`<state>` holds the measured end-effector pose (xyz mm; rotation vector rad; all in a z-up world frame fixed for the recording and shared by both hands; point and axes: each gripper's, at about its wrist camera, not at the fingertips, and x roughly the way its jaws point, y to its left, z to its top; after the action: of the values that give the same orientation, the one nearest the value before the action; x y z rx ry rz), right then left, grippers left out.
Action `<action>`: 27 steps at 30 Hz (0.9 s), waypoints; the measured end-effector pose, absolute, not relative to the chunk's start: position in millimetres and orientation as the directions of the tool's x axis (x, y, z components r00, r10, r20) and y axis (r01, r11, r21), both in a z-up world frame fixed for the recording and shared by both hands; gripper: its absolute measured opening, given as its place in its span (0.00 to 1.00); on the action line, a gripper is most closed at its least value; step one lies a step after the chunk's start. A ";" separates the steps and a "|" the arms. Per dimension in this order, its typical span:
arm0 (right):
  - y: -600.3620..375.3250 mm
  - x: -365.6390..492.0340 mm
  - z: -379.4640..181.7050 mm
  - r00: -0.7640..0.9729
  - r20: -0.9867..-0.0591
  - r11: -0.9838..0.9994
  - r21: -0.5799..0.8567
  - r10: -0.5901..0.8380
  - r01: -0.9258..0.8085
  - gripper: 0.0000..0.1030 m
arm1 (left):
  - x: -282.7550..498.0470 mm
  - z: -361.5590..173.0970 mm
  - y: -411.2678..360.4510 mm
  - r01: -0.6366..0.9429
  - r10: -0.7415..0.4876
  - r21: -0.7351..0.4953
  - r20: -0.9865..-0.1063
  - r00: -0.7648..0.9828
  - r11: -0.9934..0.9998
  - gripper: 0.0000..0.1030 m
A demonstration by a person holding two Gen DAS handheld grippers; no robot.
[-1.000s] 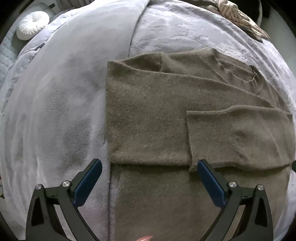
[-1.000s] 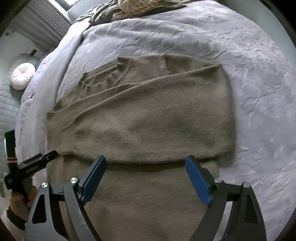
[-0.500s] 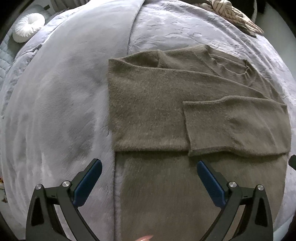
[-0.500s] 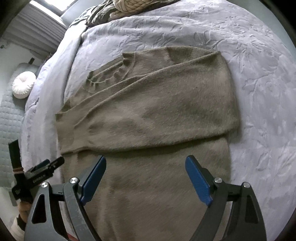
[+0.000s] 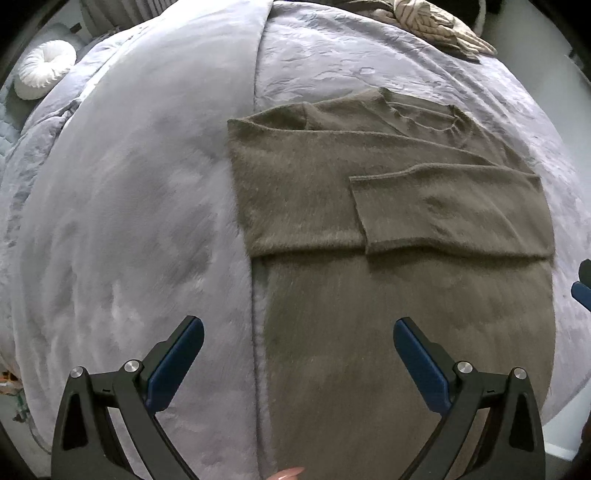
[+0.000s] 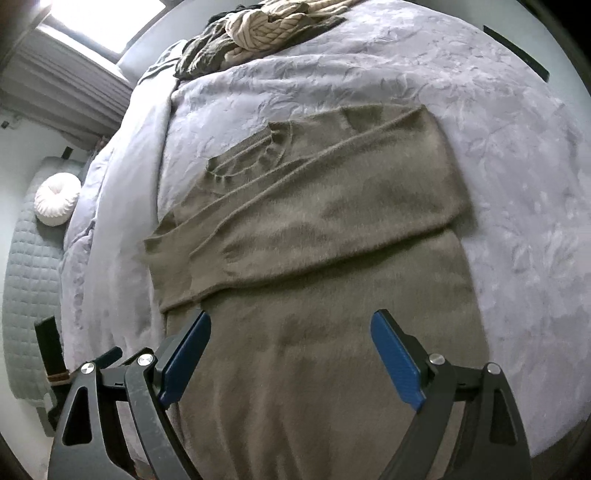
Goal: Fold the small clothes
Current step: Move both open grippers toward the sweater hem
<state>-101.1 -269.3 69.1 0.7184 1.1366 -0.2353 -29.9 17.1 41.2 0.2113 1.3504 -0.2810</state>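
An olive-brown knit sweater [image 5: 388,229] lies flat on the bed, both sleeves folded across its chest and its neckline at the far end; it also shows in the right wrist view [image 6: 325,258]. My left gripper [image 5: 297,363] is open and empty, above the sweater's lower left edge. My right gripper [image 6: 291,363] is open and empty, above the sweater's lower body. The left gripper's body [image 6: 107,369] shows at the lower left of the right wrist view, and a right fingertip [image 5: 581,291] at the right edge of the left wrist view.
The bed is covered by a lavender-grey blanket [image 5: 129,221]. A pile of knitted clothes [image 6: 266,33] sits at the far end of the bed. A round white cushion [image 6: 57,199] lies at the far left beside a quilted grey surface [image 6: 26,295].
Both grippers have pulled back toward the sweater's hem, still open. The right wrist view has tilted and now shows more of the far pile and window.
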 end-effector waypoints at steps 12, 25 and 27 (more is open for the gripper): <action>-271.4 -132.0 65.0 0.341 -0.888 0.638 0.458 0.307 0.619 0.88 | -52.0 58.3 45.2 0.317 -0.085 -0.018 -0.977 0.197 0.948 1.00; -280.7 -194.8 44.9 0.238 -0.899 0.722 0.438 0.369 0.535 0.88 | -121.7 18.7 90.8 0.176 -0.123 -0.113 -0.991 0.046 0.978 1.00; -285.2 -214.2 30.7 0.209 -0.902 0.717 0.428 0.378 0.550 0.88 | -135.5 10.0 91.1 0.187 -0.136 -0.131 -0.991 0.014 0.974 1.00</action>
<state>-214.2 -285.2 30.7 0.8313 1.4025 -0.1415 -135.5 91.1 10.0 0.0409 1.5363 -0.2510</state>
